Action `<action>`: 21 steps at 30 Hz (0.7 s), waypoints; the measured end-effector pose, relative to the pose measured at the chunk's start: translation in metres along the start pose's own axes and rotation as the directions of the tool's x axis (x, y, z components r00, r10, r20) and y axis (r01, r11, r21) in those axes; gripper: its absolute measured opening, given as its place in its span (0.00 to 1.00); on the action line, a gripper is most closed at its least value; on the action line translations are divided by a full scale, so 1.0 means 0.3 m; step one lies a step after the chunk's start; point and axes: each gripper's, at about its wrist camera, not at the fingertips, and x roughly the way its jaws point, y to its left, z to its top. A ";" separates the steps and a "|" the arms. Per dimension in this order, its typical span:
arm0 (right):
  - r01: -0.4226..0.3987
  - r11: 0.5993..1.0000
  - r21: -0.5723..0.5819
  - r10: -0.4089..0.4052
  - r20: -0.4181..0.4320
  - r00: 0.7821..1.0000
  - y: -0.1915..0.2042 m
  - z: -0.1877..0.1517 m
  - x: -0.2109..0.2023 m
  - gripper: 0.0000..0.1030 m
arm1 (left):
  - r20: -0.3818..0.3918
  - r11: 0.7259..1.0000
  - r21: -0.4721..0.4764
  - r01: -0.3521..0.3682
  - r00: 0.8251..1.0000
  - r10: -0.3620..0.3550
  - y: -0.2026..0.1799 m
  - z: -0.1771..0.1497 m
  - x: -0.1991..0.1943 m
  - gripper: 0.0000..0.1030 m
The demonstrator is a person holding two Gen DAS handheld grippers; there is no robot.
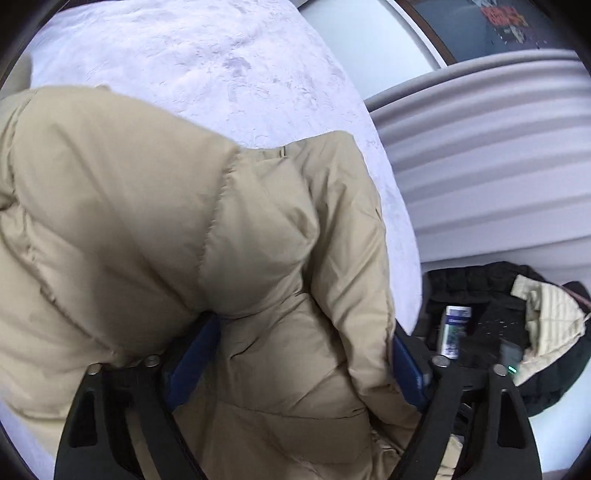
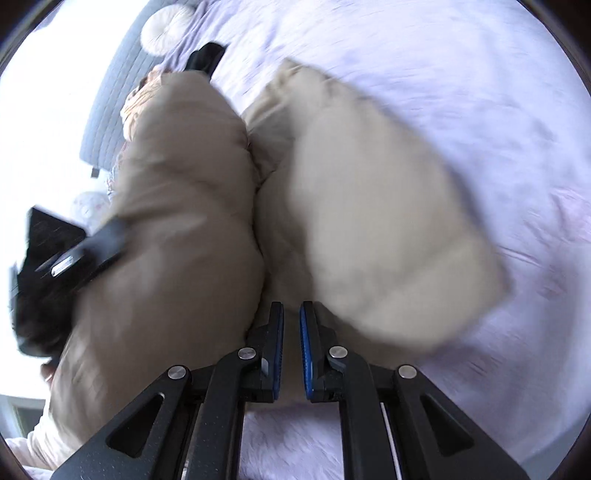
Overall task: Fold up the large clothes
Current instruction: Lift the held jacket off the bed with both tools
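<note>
A beige puffer jacket [image 1: 155, 221] lies on the pale lilac bed cover [image 1: 207, 62]. In the left wrist view my left gripper [image 1: 295, 362] has its blue pads wide apart with a thick fold of the jacket bulging between them. In the right wrist view the jacket [image 2: 192, 206] lies bunched in two puffy lobes, the right one [image 2: 369, 206] blurred. My right gripper [image 2: 291, 325] has its blue pads nearly together at the jacket's near edge, with a narrow gap and nothing clearly pinched. The left gripper shows at the left [image 2: 85, 251], against the jacket.
A dark bag or garment pile [image 1: 517, 325] with a cream quilted piece and a small bottle [image 1: 456, 332] sits beside the bed. A ribbed grey headboard [image 1: 480, 140] stands at right. A round white cushion [image 2: 166, 29] and a black item [image 2: 205, 59] lie further up the bed.
</note>
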 end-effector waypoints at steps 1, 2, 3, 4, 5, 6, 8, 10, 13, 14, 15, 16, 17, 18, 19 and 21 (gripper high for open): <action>0.015 1.000 0.006 -0.015 0.012 1.000 0.002 -0.014 -0.022 0.47 | 0.007 1.000 0.015 -0.023 1.000 0.023 -0.012 0.007 0.012 0.87; 0.019 1.000 0.013 -0.019 0.028 0.999 -0.008 -0.030 -0.055 0.62 | 0.009 0.999 0.030 -0.043 0.999 0.042 -0.023 0.006 0.033 0.87; 0.008 1.000 0.018 -0.009 0.052 0.999 -0.003 -0.048 -0.083 0.81 | 0.011 0.997 0.043 -0.061 0.998 0.060 -0.057 0.016 0.069 0.87; -0.019 1.000 0.005 0.018 0.076 0.997 0.012 -0.071 -0.115 0.82 | 0.014 0.995 0.055 -0.080 0.997 0.079 -0.070 0.033 0.098 0.87; -0.047 0.999 -0.023 0.049 0.077 0.996 0.033 -0.086 -0.139 0.82 | 0.015 0.993 0.068 -0.097 0.995 0.096 -0.079 0.041 0.114 0.87; -0.063 0.996 -0.056 0.067 0.072 0.995 0.061 -0.099 -0.156 0.82 | 0.017 0.990 0.079 -0.113 0.994 0.112 -0.071 0.005 0.122 0.87; -0.068 0.992 -0.106 0.075 0.057 0.996 0.114 -0.106 -0.157 0.82 | 0.024 0.983 0.100 -0.151 0.989 0.149 -0.098 0.012 0.131 0.87; -0.071 0.988 -0.139 0.077 0.043 0.996 0.143 -0.103 -0.133 0.82 | 0.078 0.974 0.123 -0.188 0.981 0.179 -0.118 0.010 0.113 0.87; 0.009 0.986 -0.165 0.000 0.050 0.999 0.223 -0.053 -0.033 0.79 | 0.248 0.939 0.168 -0.300 0.935 0.254 -0.117 -0.035 -0.048 0.87; 0.046 0.981 -0.187 -0.034 0.067 0.997 0.247 -0.039 -0.015 0.70 | 0.299 0.923 0.161 -0.348 0.909 0.291 -0.115 -0.036 -0.092 0.87; 0.089 0.969 -0.228 -0.072 0.084 0.994 0.271 -0.030 -0.004 0.29 | 0.344 0.905 0.143 -0.400 0.878 0.334 -0.091 -0.036 -0.141 0.87; 0.161 0.946 -0.282 -0.137 0.102 0.985 0.310 -0.033 0.008 0.14 | 0.373 0.889 0.114 -0.444 0.848 0.376 -0.057 -0.031 -0.183 0.87; 0.224 0.919 -0.325 -0.186 0.145 0.972 0.335 -0.038 0.005 0.14 | 0.390 0.872 0.072 -0.484 0.819 0.422 -0.009 -0.023 -0.219 0.87; 0.259 0.897 -0.359 -0.206 0.179 0.962 0.344 -0.043 -0.006 0.13 | 0.396 0.853 0.022 -0.521 0.789 0.471 0.046 -0.014 -0.242 0.87; 0.284 0.880 -0.380 -0.224 0.195 0.955 0.334 -0.034 -0.012 0.13 | 0.389 0.835 -0.019 -0.550 0.766 0.513 0.104 -0.002 -0.258 0.87; 0.326 0.860 -0.393 -0.257 0.218 0.942 0.311 -0.035 -0.020 0.13 | 0.357 0.816 -0.096 -0.571 0.745 0.563 0.214 0.023 -0.263 0.87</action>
